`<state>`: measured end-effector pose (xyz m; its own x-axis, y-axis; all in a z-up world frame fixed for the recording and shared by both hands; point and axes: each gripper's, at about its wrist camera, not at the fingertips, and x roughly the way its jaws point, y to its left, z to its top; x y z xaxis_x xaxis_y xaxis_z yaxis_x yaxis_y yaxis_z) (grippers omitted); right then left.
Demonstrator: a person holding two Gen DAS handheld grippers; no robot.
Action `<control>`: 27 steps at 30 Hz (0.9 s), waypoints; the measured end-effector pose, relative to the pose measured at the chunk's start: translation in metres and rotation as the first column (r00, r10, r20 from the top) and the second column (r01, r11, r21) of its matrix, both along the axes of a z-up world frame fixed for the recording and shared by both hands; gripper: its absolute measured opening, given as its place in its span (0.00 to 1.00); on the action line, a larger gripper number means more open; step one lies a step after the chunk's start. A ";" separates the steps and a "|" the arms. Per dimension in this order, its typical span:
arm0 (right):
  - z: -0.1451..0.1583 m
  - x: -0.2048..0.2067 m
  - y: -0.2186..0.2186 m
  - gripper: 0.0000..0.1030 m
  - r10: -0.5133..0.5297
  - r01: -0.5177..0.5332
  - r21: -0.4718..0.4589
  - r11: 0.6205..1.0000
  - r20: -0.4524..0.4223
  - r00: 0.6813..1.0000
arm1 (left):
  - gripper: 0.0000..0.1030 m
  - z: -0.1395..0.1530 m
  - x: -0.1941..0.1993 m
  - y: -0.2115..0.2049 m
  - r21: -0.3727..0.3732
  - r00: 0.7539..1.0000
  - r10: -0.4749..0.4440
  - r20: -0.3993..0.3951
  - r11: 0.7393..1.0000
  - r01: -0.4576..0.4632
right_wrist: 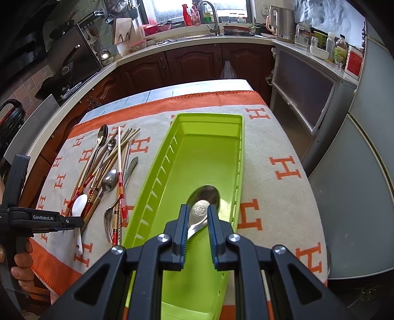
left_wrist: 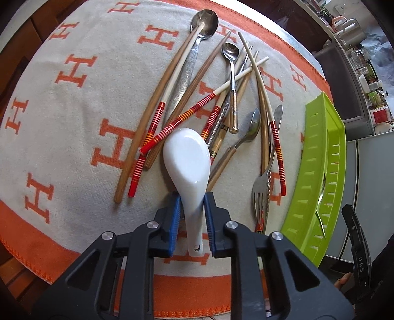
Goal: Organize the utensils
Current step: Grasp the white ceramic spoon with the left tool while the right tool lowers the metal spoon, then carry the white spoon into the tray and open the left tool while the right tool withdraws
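Note:
My left gripper (left_wrist: 193, 197) is shut on the handle of a white ceramic spoon (left_wrist: 187, 152), whose bowl points away over the utensil pile. The pile holds chopsticks (left_wrist: 157, 118), several metal spoons (left_wrist: 204, 23) and a fork (left_wrist: 259, 194), all lying on a cream and orange blanket (left_wrist: 61, 123). In the right wrist view, my right gripper (right_wrist: 198, 208) is shut on the handle of a metal spoon (right_wrist: 205, 194) inside the green tray (right_wrist: 157, 177). The left gripper (right_wrist: 76, 221) and the white spoon (right_wrist: 80, 204) also show at the left there.
The green slotted tray (left_wrist: 320, 172) lies to the right of the pile, lengthwise on the blanket (right_wrist: 283, 197). A hand (right_wrist: 21, 258) holds the left gripper's grip. Kitchen counters, a sink (right_wrist: 214, 22) and a grey cabinet (right_wrist: 307, 93) surround the table.

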<state>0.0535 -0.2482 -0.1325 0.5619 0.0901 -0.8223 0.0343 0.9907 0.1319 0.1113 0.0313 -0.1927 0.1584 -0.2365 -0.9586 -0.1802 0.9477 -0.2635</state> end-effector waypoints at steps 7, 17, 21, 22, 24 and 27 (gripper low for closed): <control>-0.002 -0.001 0.002 0.14 0.003 -0.003 0.008 1.000 -0.006 1.000 | 0.16 0.011 -0.008 -0.001 0.046 1.000 -0.014 0.019 0.999 0.013; -0.006 -0.002 0.003 0.14 -0.001 0.002 0.015 1.000 -0.018 1.000 | 0.15 0.026 -0.018 0.006 0.056 0.999 -0.014 0.050 0.998 0.012; -0.007 -0.002 0.004 0.14 0.000 0.000 0.020 1.000 -0.021 1.000 | 0.14 0.034 -0.021 0.006 0.049 0.998 -0.019 0.065 0.999 0.016; -0.006 -0.002 0.005 0.14 0.002 -0.001 0.019 1.000 -0.019 1.000 | 0.13 0.037 -0.022 0.006 0.048 0.997 -0.023 0.072 0.999 0.019; -0.006 -0.003 0.005 0.14 0.004 -0.004 0.019 1.000 -0.017 1.000 | 0.07 0.041 -0.024 0.005 0.041 0.996 -0.033 0.082 0.999 0.029; -0.005 -0.003 0.006 0.14 0.006 -0.005 0.020 1.000 -0.016 1.000 | 0.04 0.049 -0.028 0.001 0.038 0.993 -0.052 0.108 0.998 0.049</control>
<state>0.0505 -0.2426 -0.1380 0.5483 0.1093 -0.8291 0.0311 0.9881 0.1508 0.0835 0.0323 -0.1439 0.2508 -0.2128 -0.9444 -0.1041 0.9640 -0.2449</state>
